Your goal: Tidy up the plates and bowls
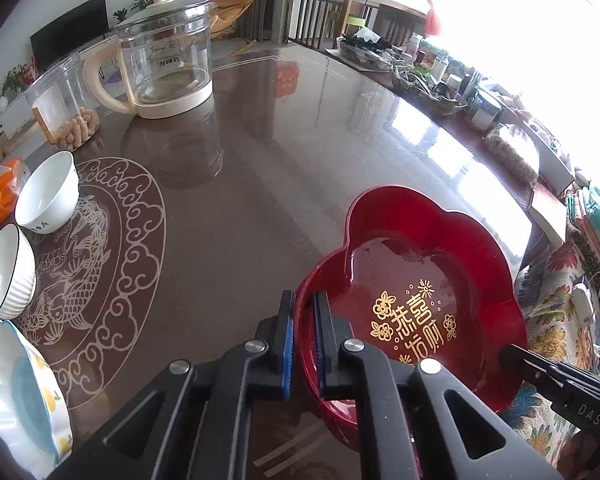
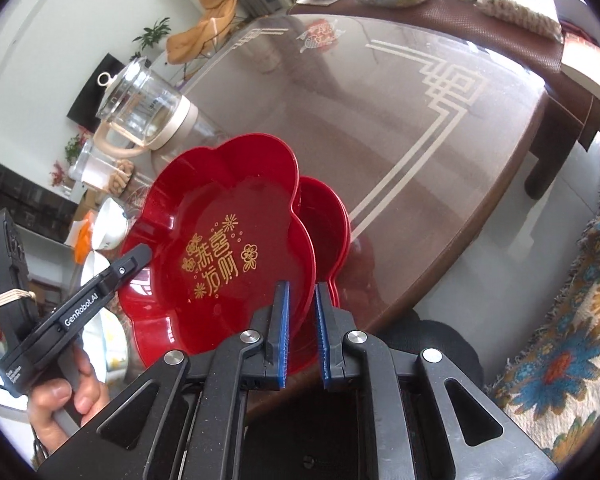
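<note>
A red flower-shaped plate (image 1: 428,264) with gold characters is held at both sides. My left gripper (image 1: 303,336) is shut on its left rim. My right gripper (image 2: 302,320) is shut on its near rim, and the plate (image 2: 220,216) is tilted above the table. A second red plate (image 2: 324,224) lies just behind and under it on the table. Two white bowls (image 1: 48,194) (image 1: 6,276) and a white plate with blue centre (image 1: 24,396) sit at the left of the left wrist view.
A glass kettle (image 1: 168,60) and a clear jar (image 1: 60,100) stand at the back left of the brown glass-topped table (image 1: 280,152). Baskets of clutter (image 1: 420,84) line the far right edge. A flowered rug (image 2: 560,340) lies beside the table.
</note>
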